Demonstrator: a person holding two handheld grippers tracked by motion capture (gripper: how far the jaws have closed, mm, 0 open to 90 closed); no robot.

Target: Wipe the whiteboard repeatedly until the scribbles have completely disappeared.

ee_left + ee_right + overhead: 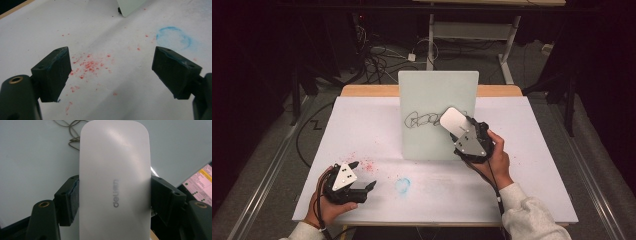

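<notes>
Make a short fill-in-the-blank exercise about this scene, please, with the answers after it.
1. The right gripper is shut on a white ____.
2. The black scribble is drawn on the upright ____.
3. The jaws of the left gripper are ____, with nothing between them.
4. The smudged ring on the table is ____ in colour.

Missing words: eraser; whiteboard; open; blue

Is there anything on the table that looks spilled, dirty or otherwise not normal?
Yes. Small red crumbs lie scattered on the white table cover, just ahead of the open left gripper, like a spill. Beside them is a smeared blue ring, which looks like a stain. The upright whiteboard carries a black scribble.
</notes>
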